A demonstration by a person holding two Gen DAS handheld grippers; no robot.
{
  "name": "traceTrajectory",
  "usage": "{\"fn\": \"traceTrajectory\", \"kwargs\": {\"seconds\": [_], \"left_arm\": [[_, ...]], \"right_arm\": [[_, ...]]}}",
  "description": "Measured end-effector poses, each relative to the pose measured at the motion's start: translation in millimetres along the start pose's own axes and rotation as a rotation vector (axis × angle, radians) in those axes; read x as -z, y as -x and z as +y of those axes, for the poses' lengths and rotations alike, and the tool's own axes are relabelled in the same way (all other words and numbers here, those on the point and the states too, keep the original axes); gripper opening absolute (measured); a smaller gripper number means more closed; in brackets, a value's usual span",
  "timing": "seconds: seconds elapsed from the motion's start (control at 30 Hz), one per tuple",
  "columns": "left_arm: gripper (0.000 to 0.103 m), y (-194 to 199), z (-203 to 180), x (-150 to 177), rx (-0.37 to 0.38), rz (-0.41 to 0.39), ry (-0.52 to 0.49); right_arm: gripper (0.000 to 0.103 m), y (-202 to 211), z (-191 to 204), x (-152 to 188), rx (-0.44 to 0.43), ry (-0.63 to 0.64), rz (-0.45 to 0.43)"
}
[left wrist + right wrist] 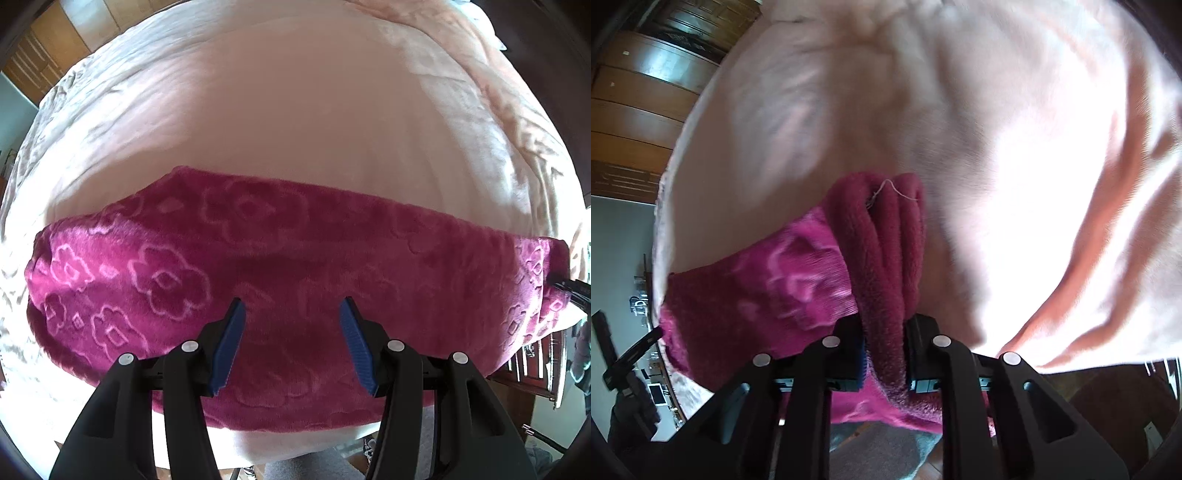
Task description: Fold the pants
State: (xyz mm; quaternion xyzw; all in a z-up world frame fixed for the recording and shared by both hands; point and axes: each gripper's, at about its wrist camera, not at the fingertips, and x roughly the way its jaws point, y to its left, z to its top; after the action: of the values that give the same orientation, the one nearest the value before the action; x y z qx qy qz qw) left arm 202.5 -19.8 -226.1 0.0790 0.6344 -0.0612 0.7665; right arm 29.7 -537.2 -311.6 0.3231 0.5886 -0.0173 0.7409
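Note:
The pants (280, 266) are magenta fleece with a pale flower pattern, lying as a long folded band across the near edge of a bed. My left gripper (291, 314) is open, its blue pads (229, 343) hovering just above the middle of the band, holding nothing. My right gripper (884, 354) is shut on the bunched end of the pants (886, 258), with thick folds of fleece pinched between its jaws. That gripper also shows at the far right end of the band in the left wrist view (569, 286).
A pale pink blanket (295, 110) covers the bed under the pants and is wrinkled toward the edges. Wooden wardrobes (639, 110) stand beyond the bed. Floor and a grey rug (879, 454) show below the bed edge.

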Motion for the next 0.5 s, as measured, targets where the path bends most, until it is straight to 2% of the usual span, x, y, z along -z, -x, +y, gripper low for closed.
{"fn": "traceTrajectory", "kwargs": {"seconds": [0.17, 0.3, 0.5], "left_arm": [[0.054, -3, 0, -12, 0.042, -0.005, -0.038], [0.054, -8, 7, -19, 0.08, -0.004, -0.059], [0.054, -15, 35, -24, 0.135, -0.005, -0.068]], "right_arm": [[0.015, 42, 36, 16, -0.061, 0.038, -0.059], [0.015, 67, 81, 34, -0.116, 0.065, -0.083], [0.015, 60, 173, 57, -0.163, 0.088, -0.061]]}}
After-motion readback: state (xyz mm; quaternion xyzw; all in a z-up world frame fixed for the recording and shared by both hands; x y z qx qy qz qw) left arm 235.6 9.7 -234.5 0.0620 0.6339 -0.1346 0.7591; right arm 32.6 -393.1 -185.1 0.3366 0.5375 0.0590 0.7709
